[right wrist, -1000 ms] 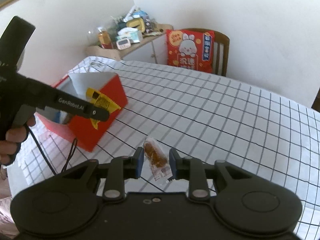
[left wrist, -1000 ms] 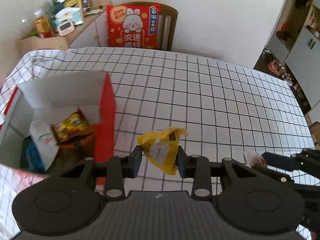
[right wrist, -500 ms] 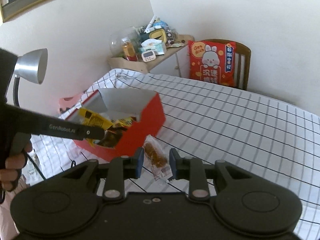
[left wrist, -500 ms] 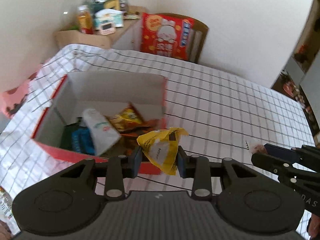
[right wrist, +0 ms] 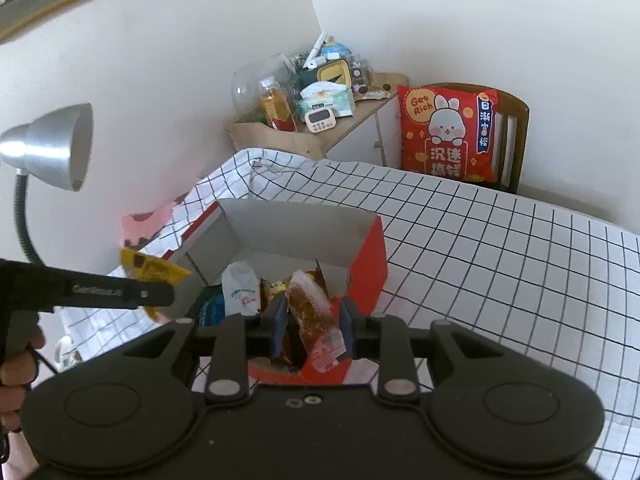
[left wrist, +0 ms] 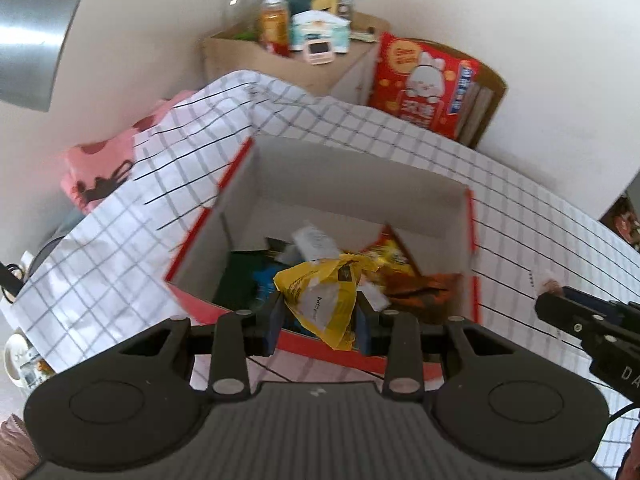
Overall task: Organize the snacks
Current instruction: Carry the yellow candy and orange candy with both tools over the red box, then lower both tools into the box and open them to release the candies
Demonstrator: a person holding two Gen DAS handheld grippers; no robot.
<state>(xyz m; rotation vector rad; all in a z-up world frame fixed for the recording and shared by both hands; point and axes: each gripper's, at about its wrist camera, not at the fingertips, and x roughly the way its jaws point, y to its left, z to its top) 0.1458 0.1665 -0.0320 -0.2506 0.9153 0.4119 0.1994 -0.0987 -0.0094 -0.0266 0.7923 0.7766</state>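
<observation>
Yellow snack packet (left wrist: 320, 304) clamped in left gripper (left wrist: 318, 322), mid-frame, above the near rim of the open red box (left wrist: 474, 280); clear-wrapped brown snack (right wrist: 316, 320) clamped in right gripper (right wrist: 312, 330), also over the near rim. Box sits on the checked tablecloth (right wrist: 500, 260), already holding several packets, far half of its floor bare. Cloth right of the box is open; lamp (right wrist: 52, 148) crowds the upper left.

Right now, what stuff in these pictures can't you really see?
- Bottom of the red box: left wrist view, hidden under piled snacks and the yellow packet.
- Print on the clear brown snack packet: right wrist view, too small.
- Lamp: its base is cut off by the edge.
- Shelf clutter: left wrist view, blurred.
</observation>
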